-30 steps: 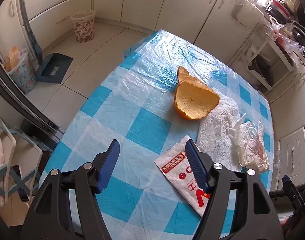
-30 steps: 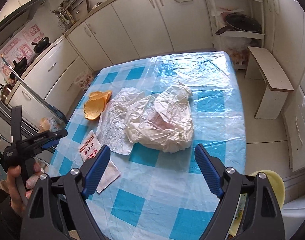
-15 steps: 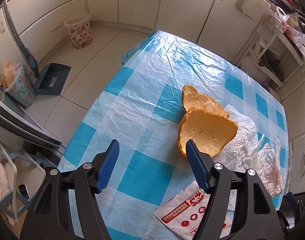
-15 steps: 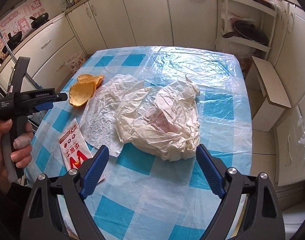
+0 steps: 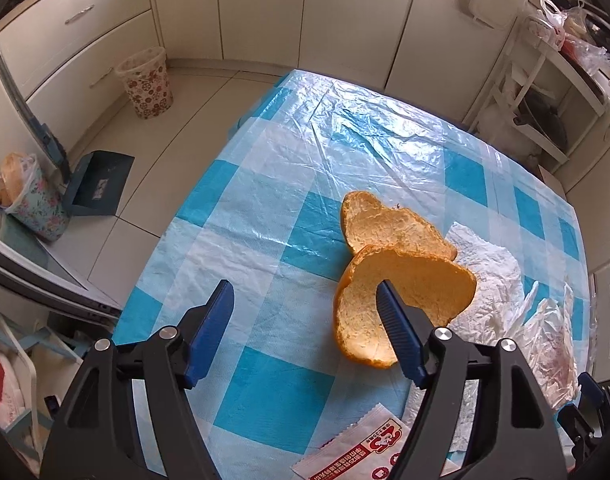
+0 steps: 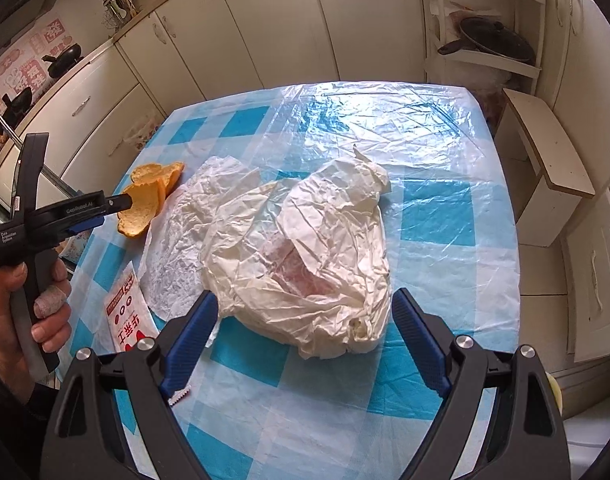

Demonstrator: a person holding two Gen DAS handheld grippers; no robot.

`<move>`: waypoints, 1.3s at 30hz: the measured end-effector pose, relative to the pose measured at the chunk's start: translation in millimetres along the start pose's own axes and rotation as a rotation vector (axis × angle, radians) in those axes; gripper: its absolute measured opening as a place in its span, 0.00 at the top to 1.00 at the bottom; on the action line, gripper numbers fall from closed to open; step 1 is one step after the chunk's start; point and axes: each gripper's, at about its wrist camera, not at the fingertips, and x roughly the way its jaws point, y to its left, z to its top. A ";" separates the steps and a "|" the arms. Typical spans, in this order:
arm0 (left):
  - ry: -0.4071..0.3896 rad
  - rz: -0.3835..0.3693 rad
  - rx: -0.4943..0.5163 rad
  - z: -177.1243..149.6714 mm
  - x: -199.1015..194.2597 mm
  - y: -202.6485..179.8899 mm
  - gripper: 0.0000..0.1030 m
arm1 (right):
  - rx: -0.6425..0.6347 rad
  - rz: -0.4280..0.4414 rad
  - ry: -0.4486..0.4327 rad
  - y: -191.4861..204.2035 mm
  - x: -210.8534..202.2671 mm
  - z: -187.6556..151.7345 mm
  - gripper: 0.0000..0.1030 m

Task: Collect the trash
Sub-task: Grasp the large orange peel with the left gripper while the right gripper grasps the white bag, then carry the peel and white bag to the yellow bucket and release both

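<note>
Left wrist view, nearest in: the left hand-held gripper [image 5: 305,304] has its blue jaws spread wide, nothing between them, and its right finger [image 5: 399,332] overlaps the near orange peel [image 5: 417,288], though contact can't be judged from this angle. At 5 o'clock, a red-and-white sachet [image 5: 357,456] pokes in at the bottom edge. A second peel [image 5: 389,228] lies just behind the first, touching it, both on the blue-checked counter [image 5: 265,200]. Farther off, at 10 o'clock on the floor, a flowered wastebasket [image 5: 147,84] and a blue dustpan [image 5: 95,182] — only this camera catches them.

Over to the right wrist view: the right hand-held gripper [image 6: 303,334] is also parted wide and holding nothing, its fingers flanking the near edge of a big crumpled white wrapper [image 6: 305,256] in the middle of the counter. A flat sheet of white paper [image 6: 181,248] spreads beside it at 10 o'clock. This camera alone shows the person's left hand [image 6: 33,300] gripping the other tool's handle, whose tip reaches the peels at 10 o'clock. At 3 o'clock, beyond the counter, a white bench [image 6: 549,148].
</note>
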 end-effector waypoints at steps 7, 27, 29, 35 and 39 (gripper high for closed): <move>0.021 0.001 0.063 -2.4 2.8 -12.3 0.78 | -0.018 0.044 0.067 7.1 20.4 4.8 0.52; -0.100 -0.124 -0.011 -9.7 -73.5 23.8 0.96 | 0.045 0.160 -0.034 1.5 -33.0 -10.0 0.68; -0.114 -0.126 -0.005 -12.4 -80.4 20.8 0.96 | 0.052 0.155 -0.039 -1.0 -36.1 -12.8 0.67; -0.127 -0.129 0.007 -21.4 -89.5 17.4 0.96 | 0.068 0.140 -0.062 -3.8 -44.9 -16.8 0.67; -0.128 -0.129 0.009 -27.5 -92.3 17.7 0.96 | 0.069 0.120 -0.074 -4.9 -51.9 -22.8 0.67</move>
